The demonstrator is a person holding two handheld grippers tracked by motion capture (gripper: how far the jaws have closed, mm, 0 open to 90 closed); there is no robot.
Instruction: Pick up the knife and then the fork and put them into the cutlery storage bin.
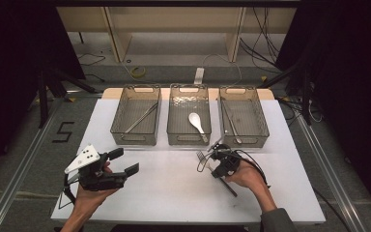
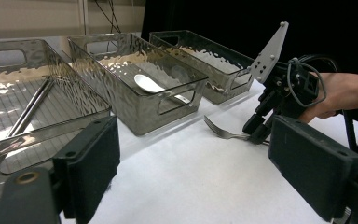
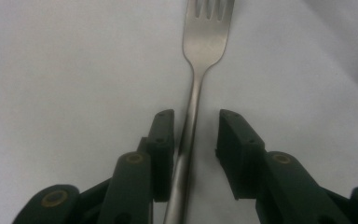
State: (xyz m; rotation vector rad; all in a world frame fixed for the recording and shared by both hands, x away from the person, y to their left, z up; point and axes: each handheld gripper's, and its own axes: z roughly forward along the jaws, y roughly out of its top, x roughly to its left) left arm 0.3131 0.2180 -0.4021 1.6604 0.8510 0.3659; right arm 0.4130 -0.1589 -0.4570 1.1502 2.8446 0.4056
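bins [image 1: 189, 137]: 3 | fork [image 1: 202, 158]: 1 | spoon [image 1: 196, 123]: 1 | hand-held grippers [image 1: 124, 162]: 2

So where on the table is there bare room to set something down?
Free: the white table between the left gripper and the fork, plus the strip left of the three bins. Crowded: around the right gripper, whose jaws straddle the fork's handle.
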